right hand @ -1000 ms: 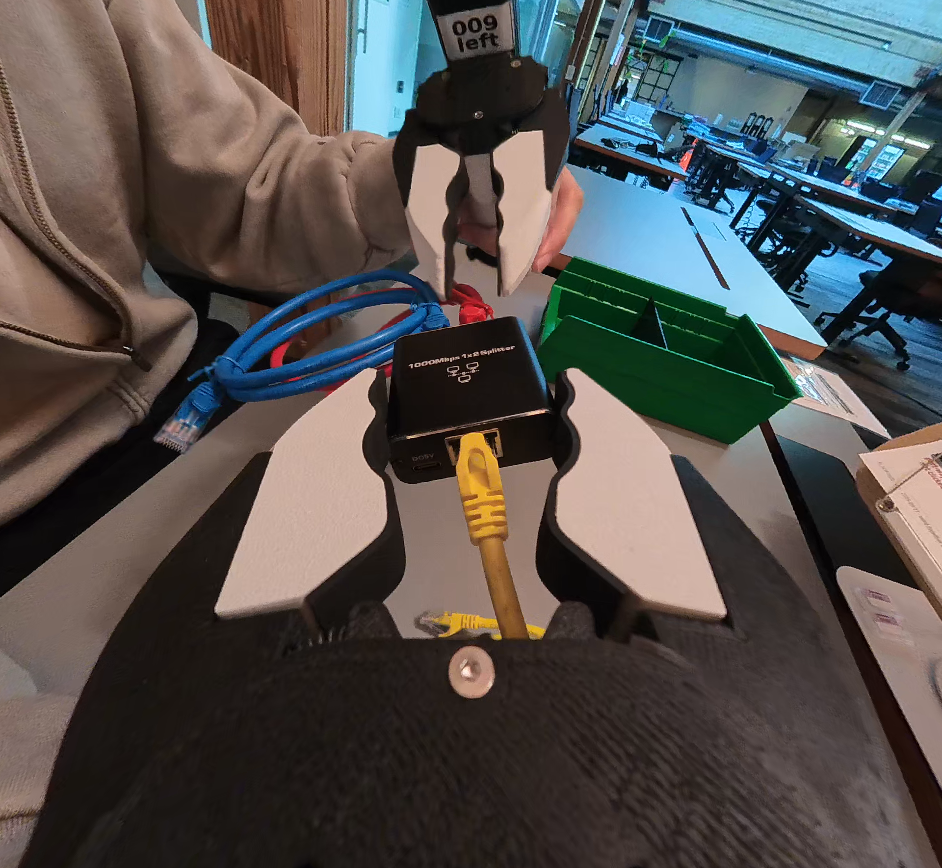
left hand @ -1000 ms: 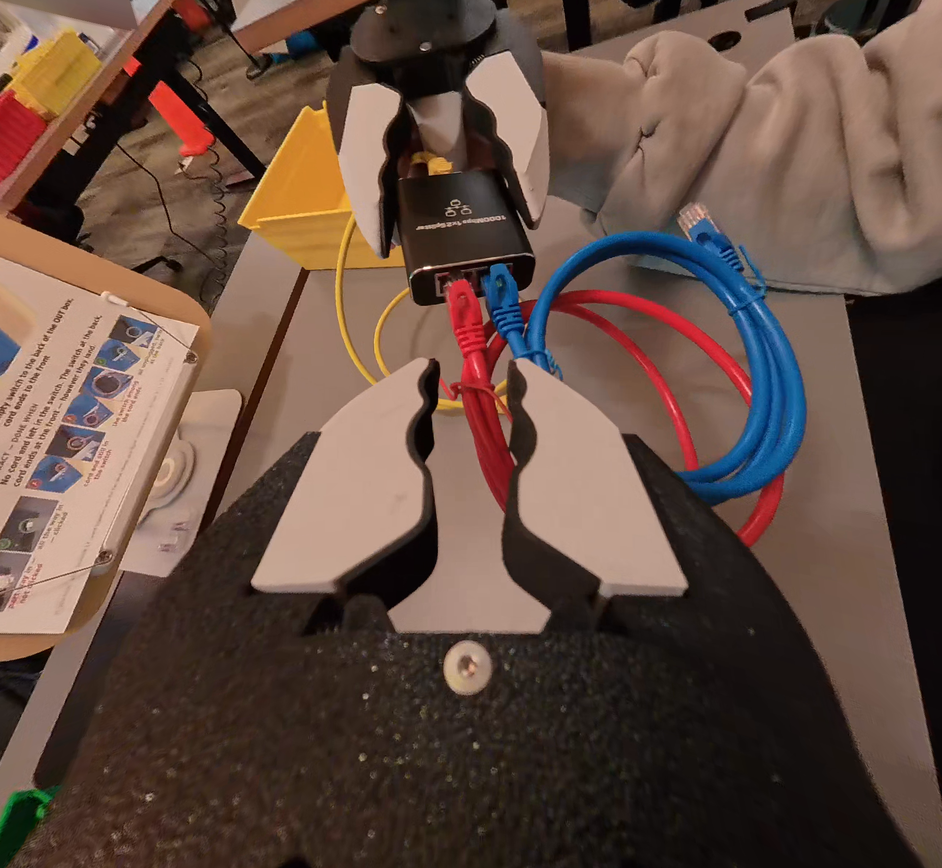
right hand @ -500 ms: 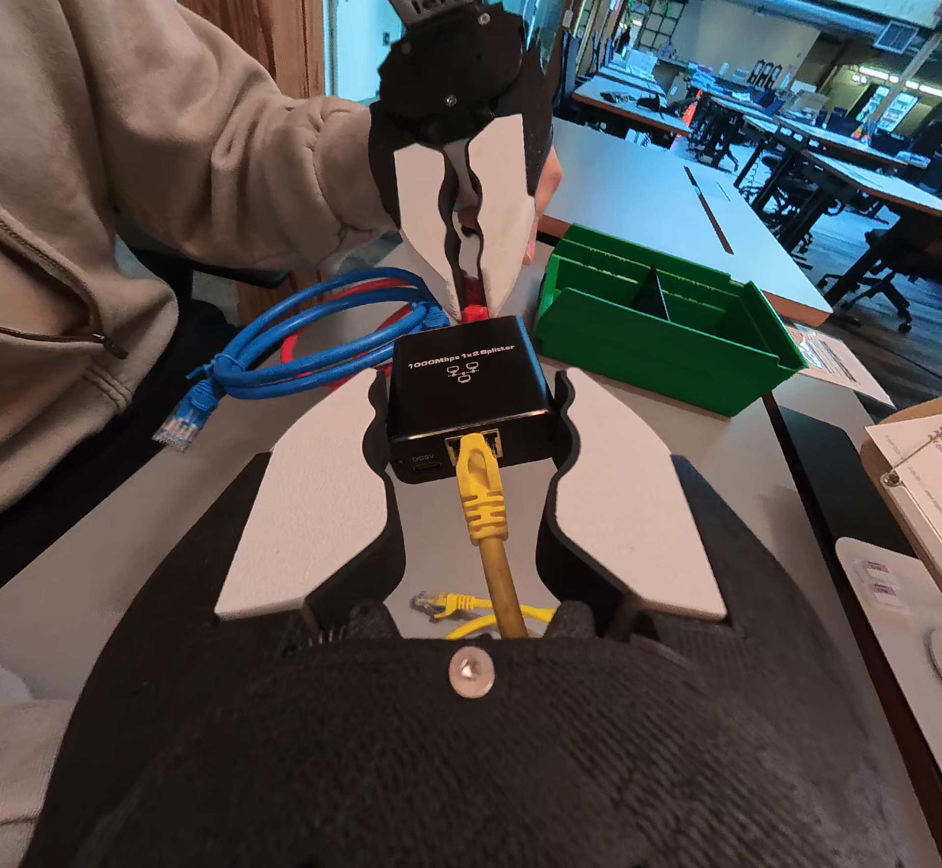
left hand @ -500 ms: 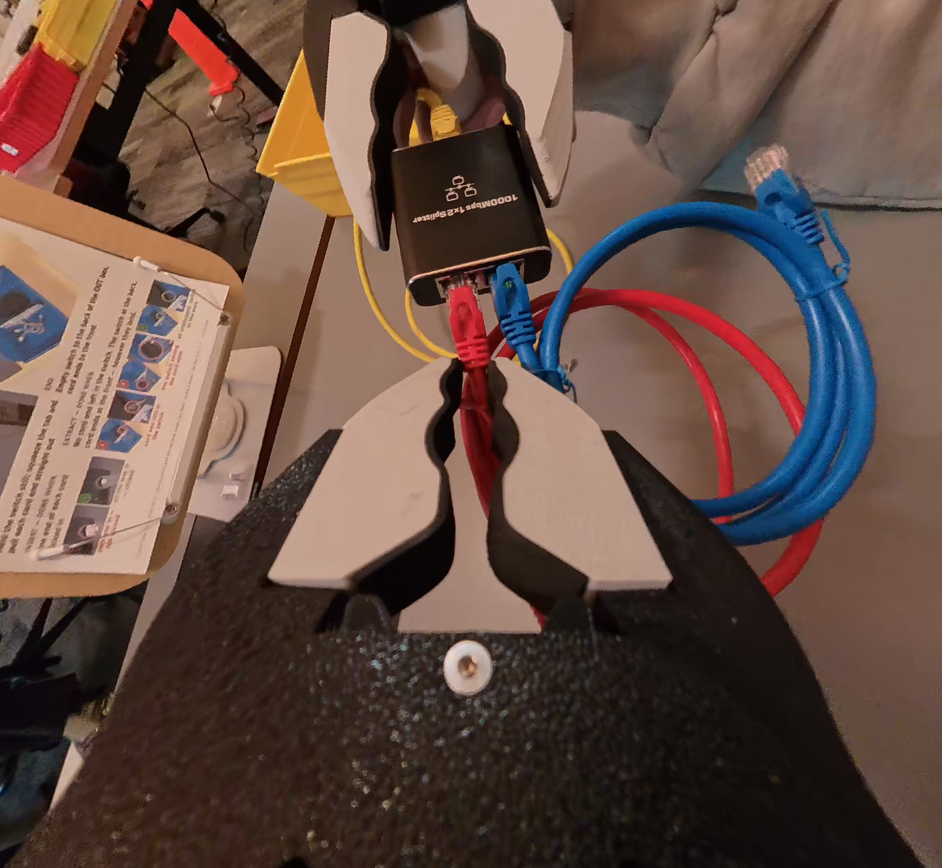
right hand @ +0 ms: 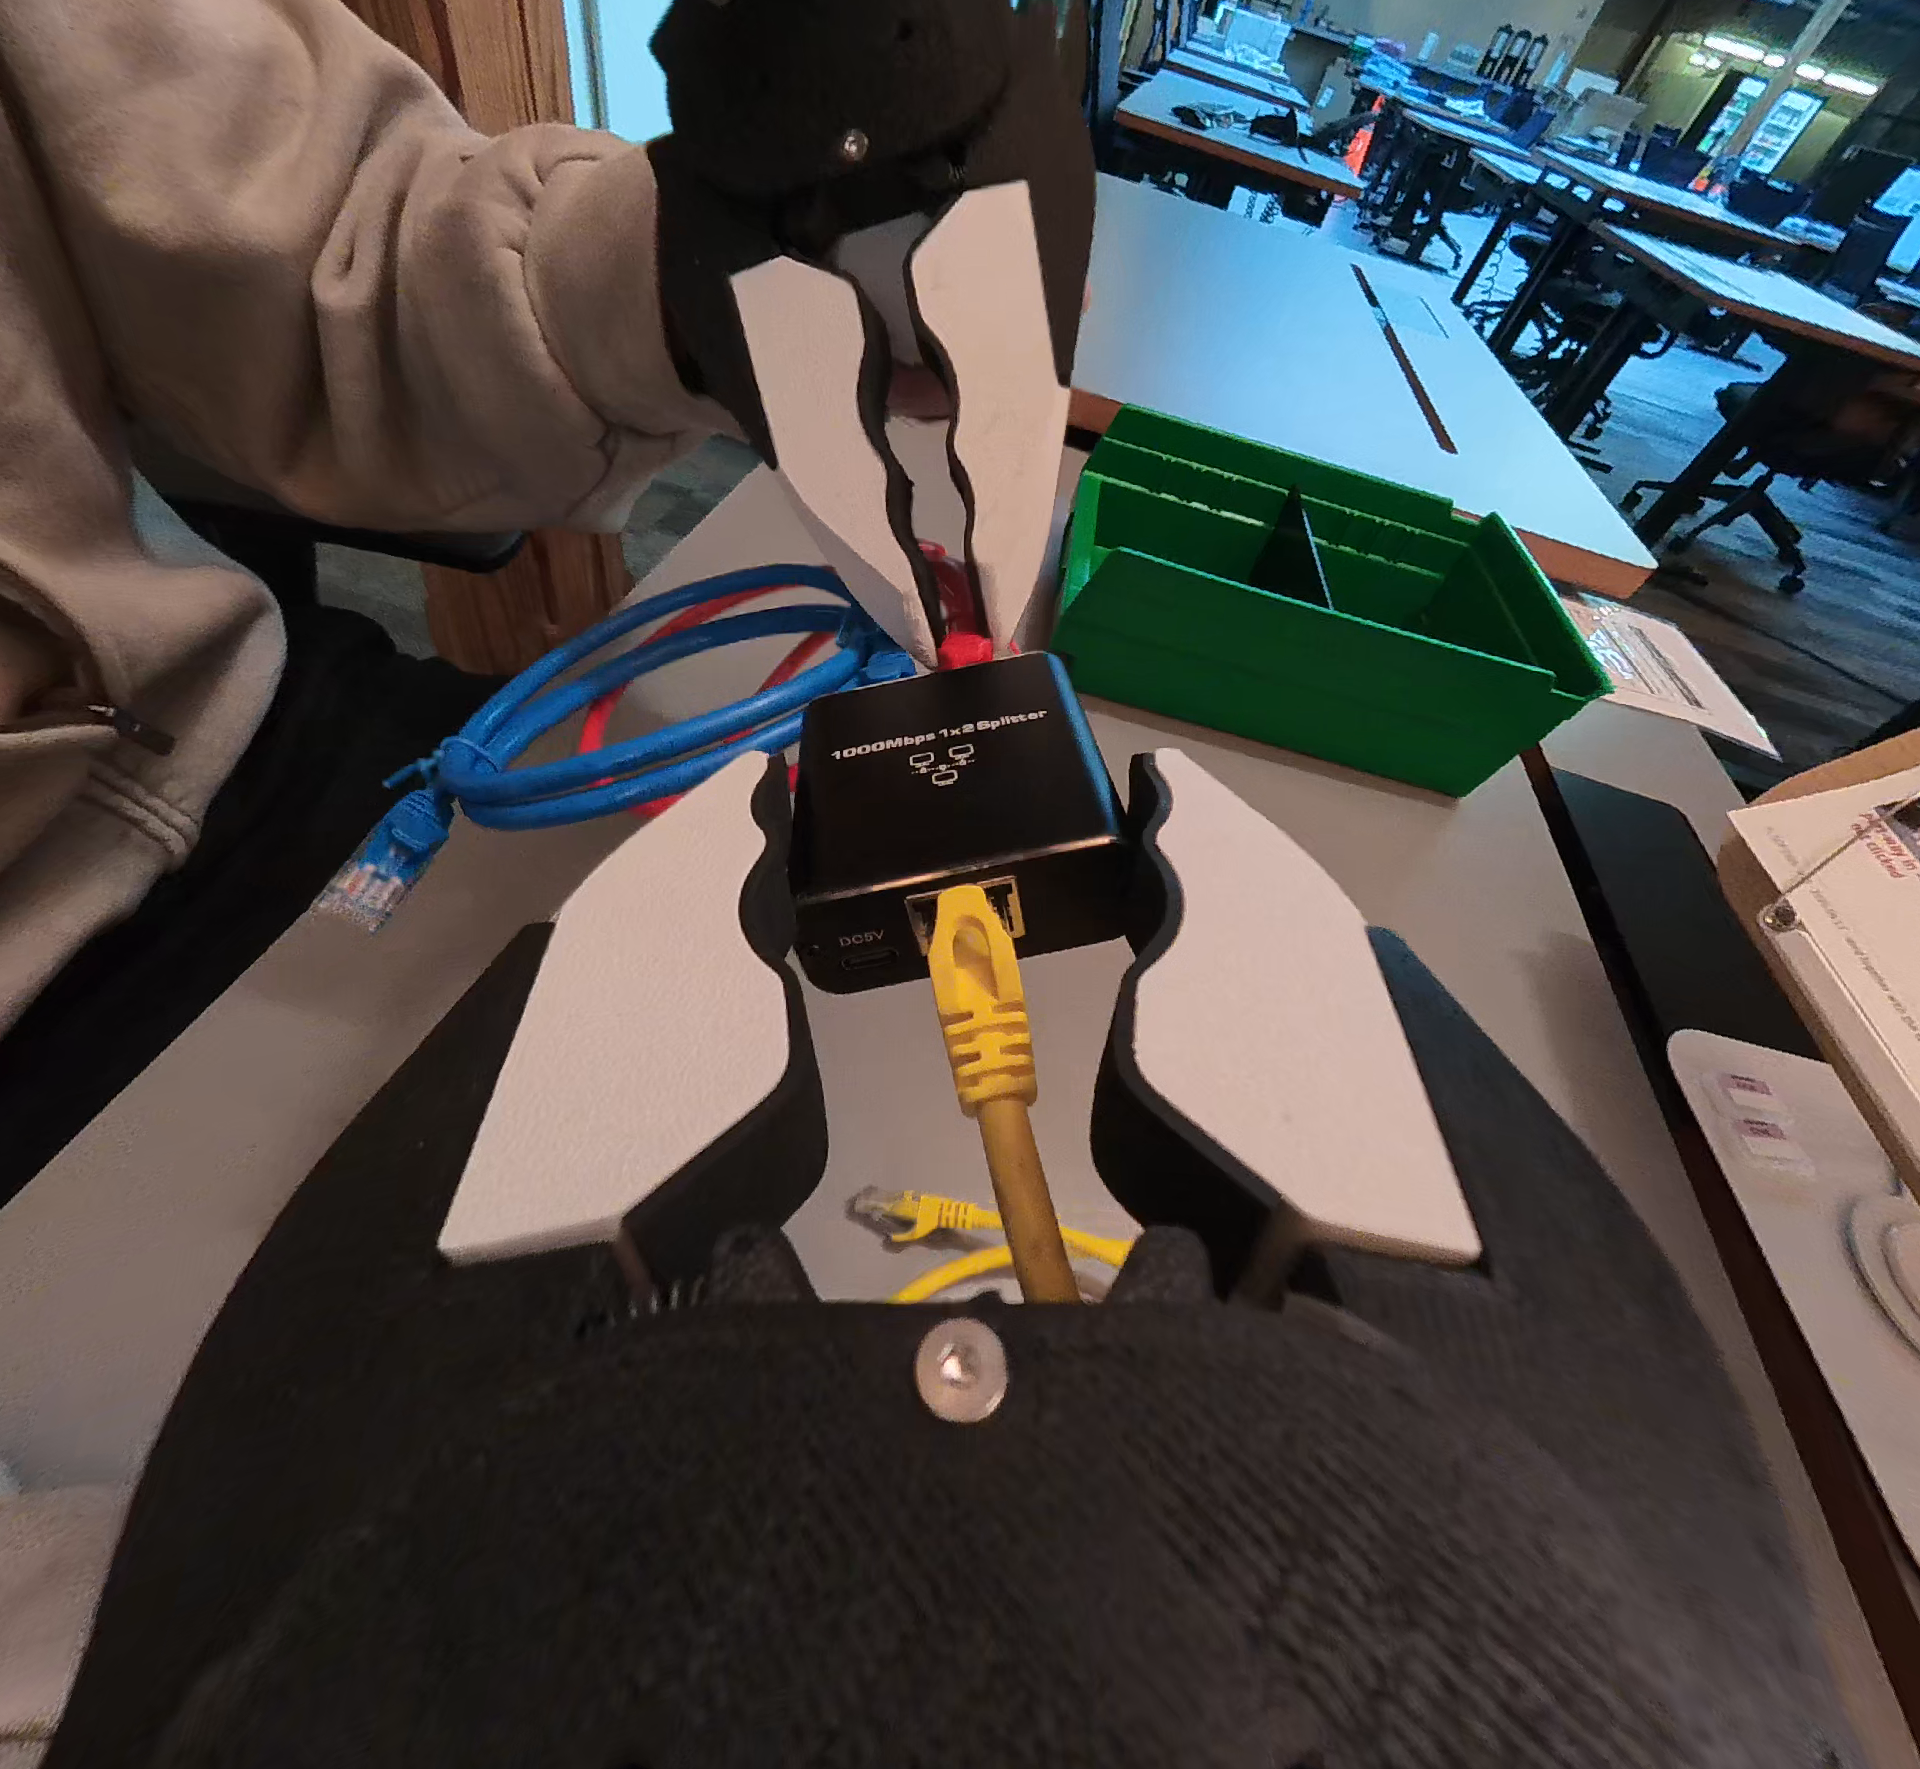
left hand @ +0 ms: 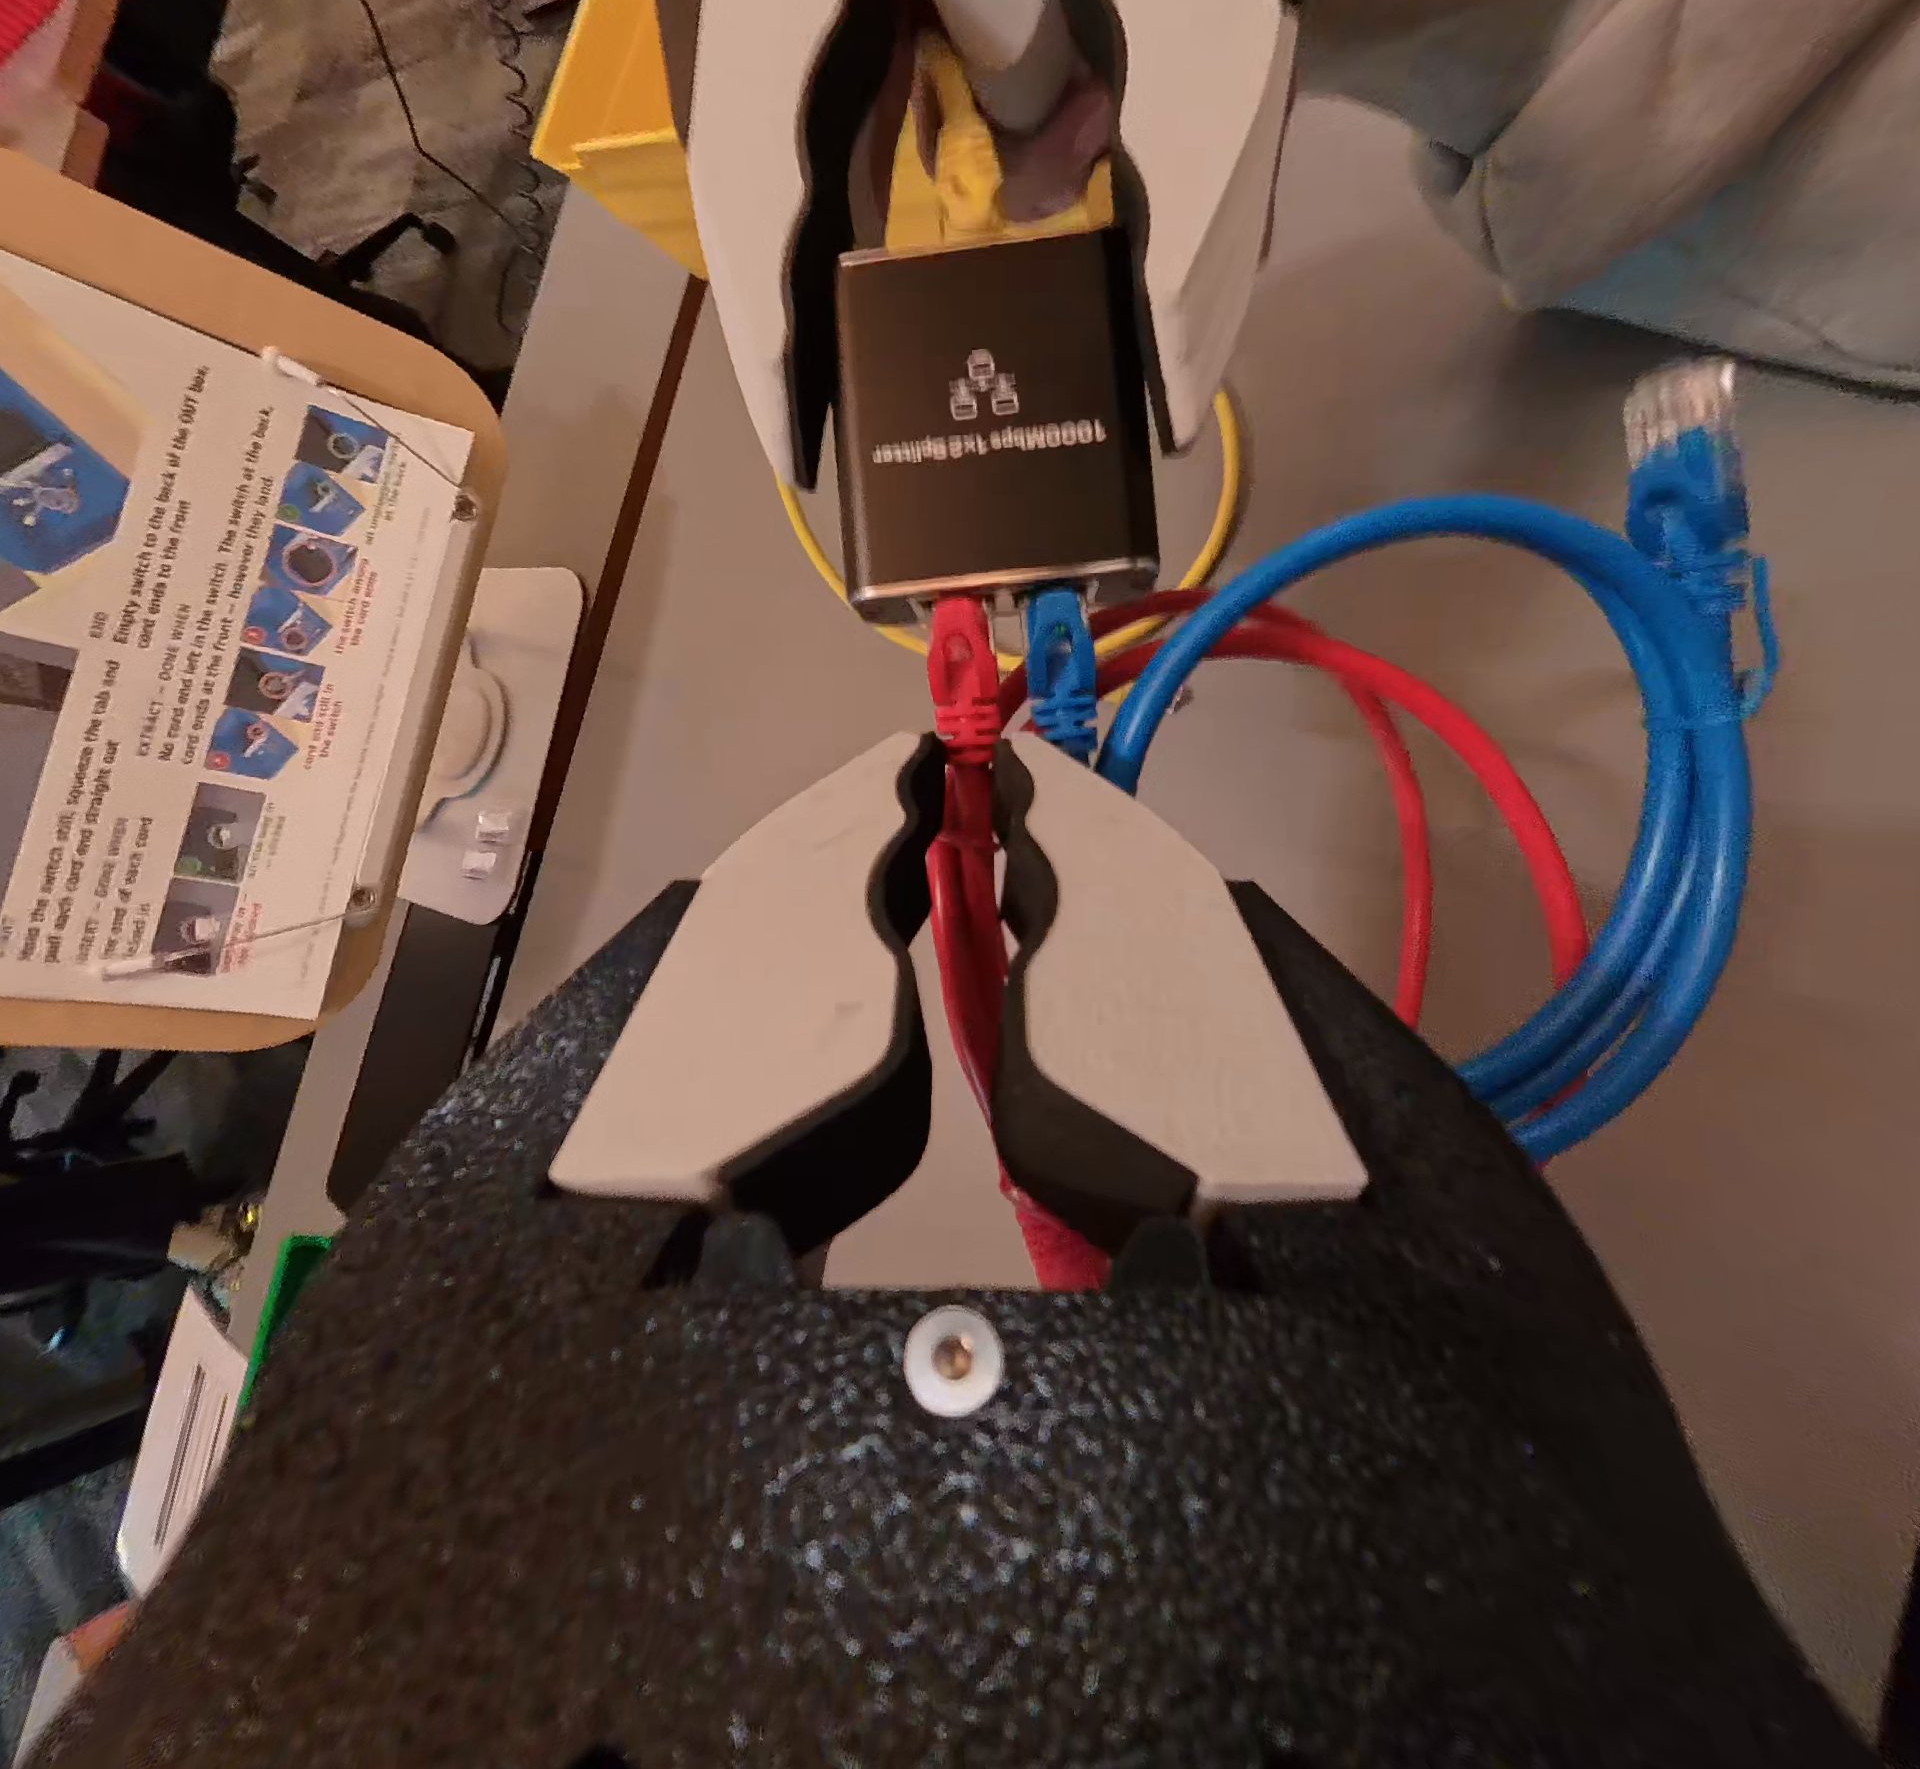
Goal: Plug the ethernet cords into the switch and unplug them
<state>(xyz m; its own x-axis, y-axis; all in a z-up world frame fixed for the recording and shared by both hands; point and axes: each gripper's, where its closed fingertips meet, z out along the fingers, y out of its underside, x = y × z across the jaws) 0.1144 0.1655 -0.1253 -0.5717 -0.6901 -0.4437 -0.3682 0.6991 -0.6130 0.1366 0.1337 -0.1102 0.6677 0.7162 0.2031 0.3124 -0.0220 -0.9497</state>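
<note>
Because the red cord (left hand: 964, 888) is limp behind its stiff boot, it is best taken close to the plug, and there the left gripper (left hand: 961, 763) pinches it, just short of the small black switch (left hand: 992, 431) on the grey table (left hand: 1299, 836). The switch looks light and smooth; the right gripper (right hand: 951, 846) clamps its sides, blue cord (left hand: 1060, 670) and yellow cord (right hand: 982, 1023) plugged in

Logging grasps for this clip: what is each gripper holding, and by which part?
Left gripper pinches the red cord just behind its plug. Right gripper clamps the black switch by its two sides.
</note>
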